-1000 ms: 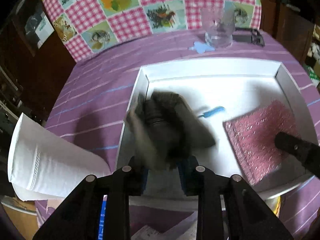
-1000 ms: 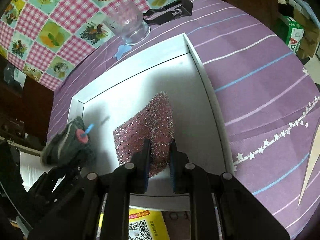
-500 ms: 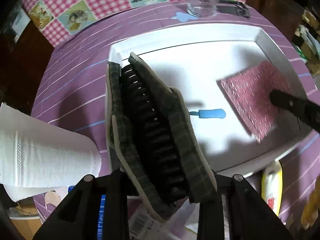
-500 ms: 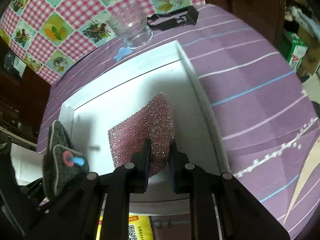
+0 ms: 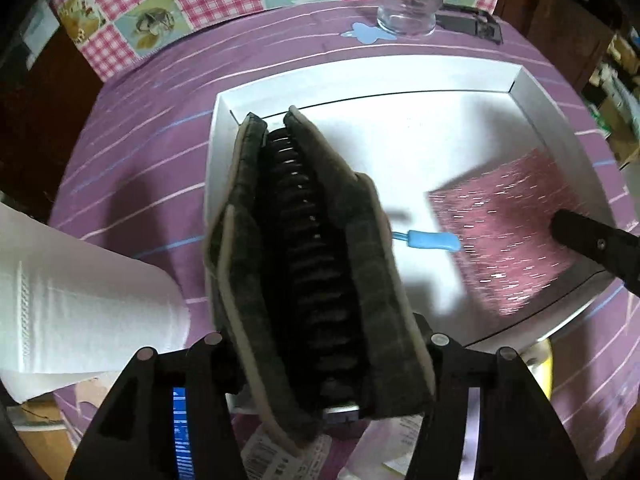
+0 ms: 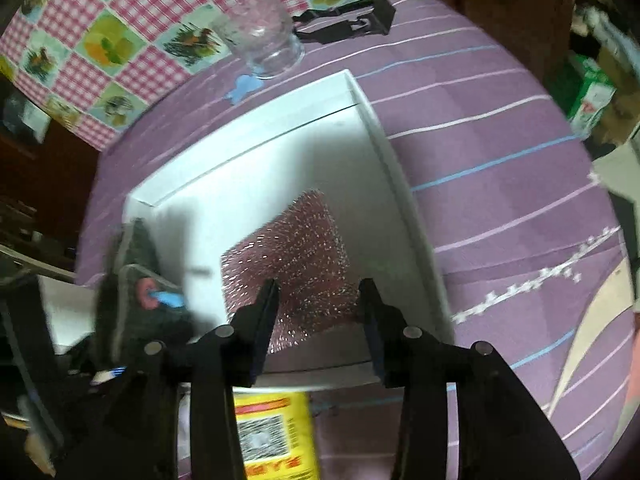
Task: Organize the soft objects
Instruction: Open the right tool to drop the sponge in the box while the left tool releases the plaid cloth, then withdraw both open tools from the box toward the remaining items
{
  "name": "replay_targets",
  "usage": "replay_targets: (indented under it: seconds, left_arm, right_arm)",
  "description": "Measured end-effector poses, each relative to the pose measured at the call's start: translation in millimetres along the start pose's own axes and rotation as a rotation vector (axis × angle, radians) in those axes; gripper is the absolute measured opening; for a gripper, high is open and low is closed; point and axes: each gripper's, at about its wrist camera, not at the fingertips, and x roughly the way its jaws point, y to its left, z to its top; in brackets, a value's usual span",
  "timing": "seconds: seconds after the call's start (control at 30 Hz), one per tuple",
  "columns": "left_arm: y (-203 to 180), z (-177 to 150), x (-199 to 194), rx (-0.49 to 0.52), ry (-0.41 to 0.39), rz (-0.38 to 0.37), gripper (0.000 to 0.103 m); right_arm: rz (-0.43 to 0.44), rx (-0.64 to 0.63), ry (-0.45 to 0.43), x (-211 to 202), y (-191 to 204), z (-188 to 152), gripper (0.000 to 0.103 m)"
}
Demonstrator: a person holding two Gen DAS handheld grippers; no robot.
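Note:
A grey plaid mitt (image 5: 312, 280) with a black ribbed lining stands on edge over the left rim of the white tray (image 5: 360, 88). It sits between the fingers of my left gripper (image 5: 325, 340); the jaws are opening and the mitt's sides still touch both fingers. A blue tag (image 5: 430, 240) hangs from the mitt. A pink glittery scouring pad (image 6: 292, 248) lies flat in the tray's right part. My right gripper (image 6: 320, 286) hovers over its near edge, jaws opening, with the pads clear of the pad. The mitt (image 6: 136, 248) appears blurred at the left of the right wrist view.
A glass (image 5: 406, 8) and a black clip-like object (image 5: 468, 26) stand behind the tray on the purple striped cloth. A white paper roll (image 5: 80, 280) lies left of the tray. A yellow packet (image 6: 272, 432) is at the near edge.
The mitt went from a blurred swing to standing on edge over the tray's left rim. Both grippers' jaws have widened. The right fingers have let go of the pink pad.

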Motion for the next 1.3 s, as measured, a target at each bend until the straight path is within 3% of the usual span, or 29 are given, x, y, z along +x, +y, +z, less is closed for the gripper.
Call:
replay_targets:
  seconds: [0.13, 0.33, 0.47, 0.6, 0.63, 0.73, 0.8, 1.03, 1.17, 1.3]
  left_arm:
    - [-2, -1, -12, -0.011, -0.039, -0.028, 0.056]
    - [-2, 1, -33, -0.023, -0.130, -0.011, 0.057]
    - [3, 2, -52, -0.049, -0.231, 0.004, 0.057]
    - [9, 1, -68, -0.077, -0.294, -0.050, 0.057]
    - [10, 1, -70, -0.080, -0.308, -0.062, 0.059]
    - [13, 1, -82, -0.112, -0.383, -0.131, 0.079]
    - [16, -1, -87, -0.138, -0.427, -0.168, 0.081]
    - [21, -3, -100, -0.173, -0.496, -0.114, 0.081]
    - [32, -15, -117, -0.250, -0.559, -0.083, 0.081]
    - [41, -31, -132, -0.248, -0.577, -0.065, 0.081]
  right_arm:
    - [-0.029, -0.003, -0.049, -17, 2, -1, 0.048]
    - [-0.077, -0.052, -0.156, -47, 7, -2, 0.054]
    - [-0.091, -0.088, -0.234, -62, 16, -4, 0.054]
    - [-0.100, -0.114, -0.293, -72, 22, -5, 0.055]
    - [-0.094, -0.116, -0.300, -75, 23, -5, 0.055]
    - [-0.091, -0.111, -0.344, -84, 25, -6, 0.055]
    - [-0.090, -0.098, -0.394, -91, 26, -8, 0.055]
    - [-0.087, -0.136, -0.424, -97, 32, -10, 0.055]
    - [-0.123, -0.141, -0.504, -110, 37, -16, 0.055]
    - [-0.038, -0.162, -0.554, -129, 43, -26, 0.055]
